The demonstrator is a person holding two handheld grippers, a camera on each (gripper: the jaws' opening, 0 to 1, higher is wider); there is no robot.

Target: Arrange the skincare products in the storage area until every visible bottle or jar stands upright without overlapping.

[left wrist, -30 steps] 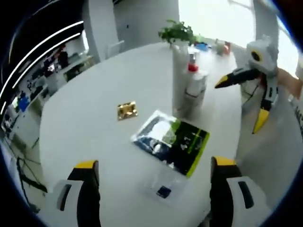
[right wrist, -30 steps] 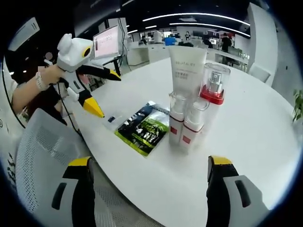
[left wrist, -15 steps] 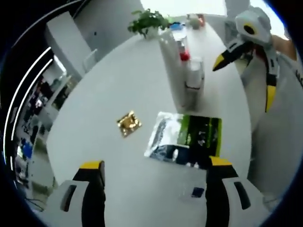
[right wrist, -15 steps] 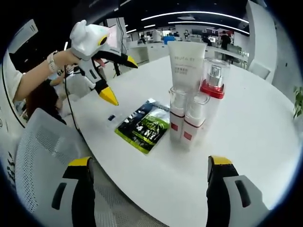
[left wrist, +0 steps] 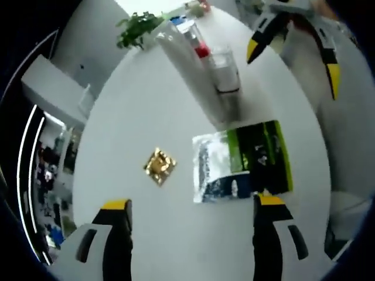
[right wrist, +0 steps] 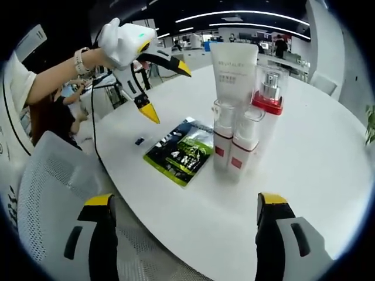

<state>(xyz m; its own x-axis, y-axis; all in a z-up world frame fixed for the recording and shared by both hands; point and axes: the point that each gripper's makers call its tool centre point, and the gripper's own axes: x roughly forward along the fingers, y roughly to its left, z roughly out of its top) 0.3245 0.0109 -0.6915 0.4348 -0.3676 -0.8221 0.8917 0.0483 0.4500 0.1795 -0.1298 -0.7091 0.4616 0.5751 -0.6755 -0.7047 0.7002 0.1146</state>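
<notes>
Right gripper view had your right gripper [right wrist: 183, 234] low over the near edge of the round white table [right wrist: 304, 158], its jaws spread wide with nothing between them. Just ahead stood the skincare cluster, all upright and packed close: a tall white tube [right wrist: 233, 73] at the back, a pump bottle with a red collar [right wrist: 267, 114] beside it, and two small clear-capped bottles with red bands [right wrist: 233, 143] in front, touching or nearly so. A green and black sachet [right wrist: 181, 153] lay flat on the table just left of them. Your left gripper [right wrist: 165, 85] hung in the air above the sachet, jaws parted and holding nothing, with your hand [right wrist: 88, 58] behind it.

Left gripper view looked down past your left gripper's open, empty jaws onto the same sachet [left wrist: 243, 161], which lay beside the foot of the cluster [left wrist: 205, 70]. A small gold packet [left wrist: 159, 165], perhaps foil, lay apart on the bare tabletop. Your right gripper [left wrist: 293, 41] showed at the upper right, jaws apart.
</notes>
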